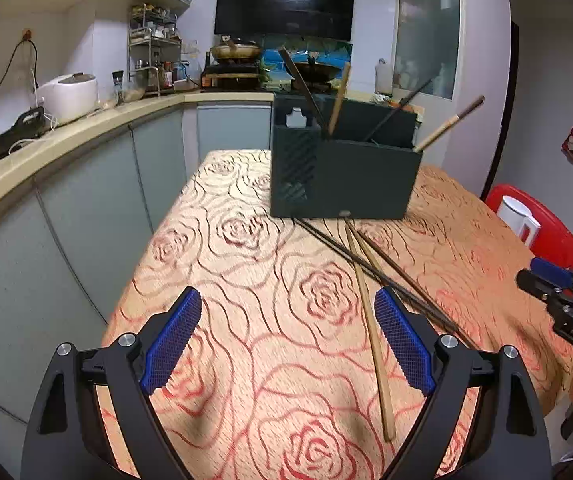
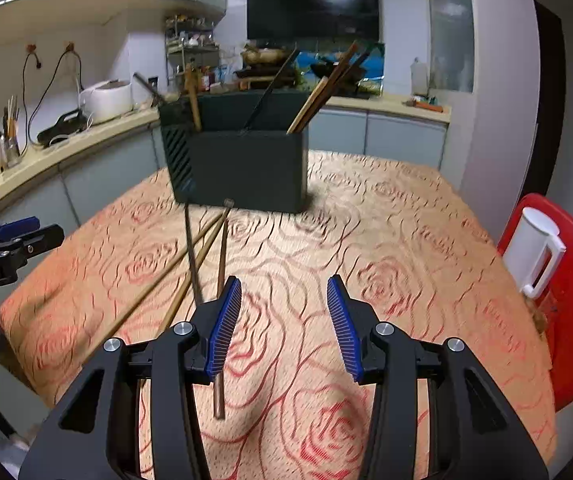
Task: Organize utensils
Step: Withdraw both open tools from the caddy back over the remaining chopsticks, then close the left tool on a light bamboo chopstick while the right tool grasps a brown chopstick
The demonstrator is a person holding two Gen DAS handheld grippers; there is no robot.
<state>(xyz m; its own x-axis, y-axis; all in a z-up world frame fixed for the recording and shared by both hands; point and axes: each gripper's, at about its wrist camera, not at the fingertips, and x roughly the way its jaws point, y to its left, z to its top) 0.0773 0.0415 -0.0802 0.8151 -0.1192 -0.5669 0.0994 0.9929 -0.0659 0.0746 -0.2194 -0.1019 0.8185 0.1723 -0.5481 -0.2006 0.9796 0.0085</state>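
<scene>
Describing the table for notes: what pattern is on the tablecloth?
Red rose outlines on an orange-beige tablecloth, clearest in the left wrist view.

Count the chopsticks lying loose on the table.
4, crossed before the holder: one dark chopstick, two pale ones, one brown one; overlaps may hide another.

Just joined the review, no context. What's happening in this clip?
A person holds a gripper in each hand over a table with a rose-patterned cloth, sorting chopsticks. A dark holder at the far end already has several chopsticks standing in it. Four or so loose chopsticks lie on the cloth in front of it. The left gripper and right gripper both hang above the cloth with jaws open and nothing held.
</scene>
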